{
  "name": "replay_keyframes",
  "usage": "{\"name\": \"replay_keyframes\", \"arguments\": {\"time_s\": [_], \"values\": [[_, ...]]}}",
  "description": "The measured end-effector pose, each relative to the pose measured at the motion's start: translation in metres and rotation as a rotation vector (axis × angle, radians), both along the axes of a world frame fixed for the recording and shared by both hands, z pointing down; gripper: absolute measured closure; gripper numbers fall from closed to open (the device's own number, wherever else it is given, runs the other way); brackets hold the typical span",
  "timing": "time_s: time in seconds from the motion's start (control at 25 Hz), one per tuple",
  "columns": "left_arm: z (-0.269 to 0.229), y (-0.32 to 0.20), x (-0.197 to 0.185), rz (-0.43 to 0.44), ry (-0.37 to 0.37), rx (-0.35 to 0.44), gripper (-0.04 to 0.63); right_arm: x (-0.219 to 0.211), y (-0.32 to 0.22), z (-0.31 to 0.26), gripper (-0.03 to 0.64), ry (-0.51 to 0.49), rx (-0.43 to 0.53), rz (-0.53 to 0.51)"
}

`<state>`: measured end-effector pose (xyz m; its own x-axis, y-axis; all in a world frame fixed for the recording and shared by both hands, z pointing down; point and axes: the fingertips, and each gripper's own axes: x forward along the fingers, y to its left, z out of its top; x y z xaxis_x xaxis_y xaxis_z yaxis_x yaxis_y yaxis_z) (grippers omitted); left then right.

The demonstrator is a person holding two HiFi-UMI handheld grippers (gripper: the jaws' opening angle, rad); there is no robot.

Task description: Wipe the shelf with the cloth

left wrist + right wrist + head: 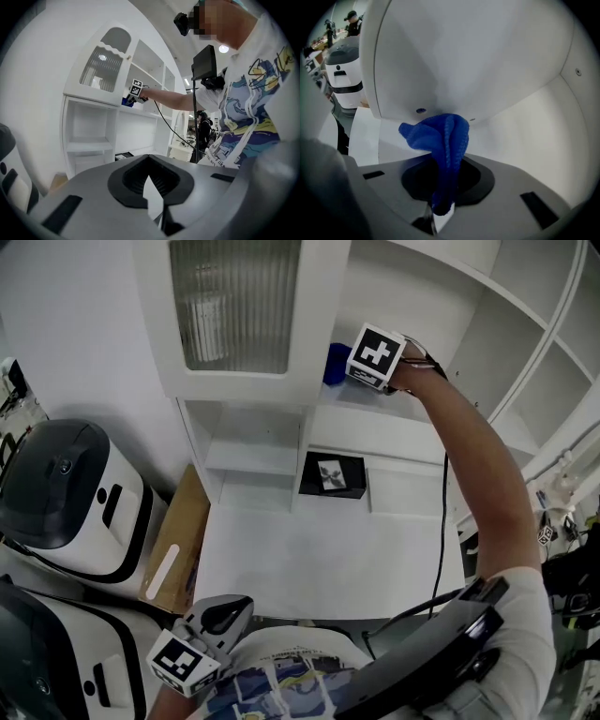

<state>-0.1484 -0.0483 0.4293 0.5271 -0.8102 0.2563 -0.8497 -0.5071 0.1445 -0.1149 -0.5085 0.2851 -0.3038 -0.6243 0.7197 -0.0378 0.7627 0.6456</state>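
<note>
Two tongs are in view, but only one is at work. The right tongs [345, 367] reach up into the white cabinet and are clamped on a bunched blue cloth [334, 364]. The cloth sits at the left end of the upper shelf [384, 413], close to the side wall beside the ribbed-glass door [234, 301]. In the right gripper view the cloth [440, 133] runs between the jaws as a tight fold and balloons out in front of them, so only a small wad faces the surface. Whether it is pressing on the board I cannot tell. The left tongs [225, 610] hang low by the person's shirt, jaws together with nothing between them, well apart from the shelf. The wipe looks to be at its corner end. To do it well, I judge the wad should be pushed down until it flattens on the board. It should then be drawn rightward in long overlapping strokes covering both the back and front edges, with the clamp firm so the cloth cannot slip free. The black box [333, 474] on the desk [309, 559] below is out of the way.
</note>
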Motion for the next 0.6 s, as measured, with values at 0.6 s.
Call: {"name": "replay_keyframes", "arguments": {"time_s": [0.6], "values": [[0.001,-0.003,0.009,0.033,0.003,0.001,0.592,0.049,-0.013,0.01,0.549,0.039,0.013,0.058]]}}
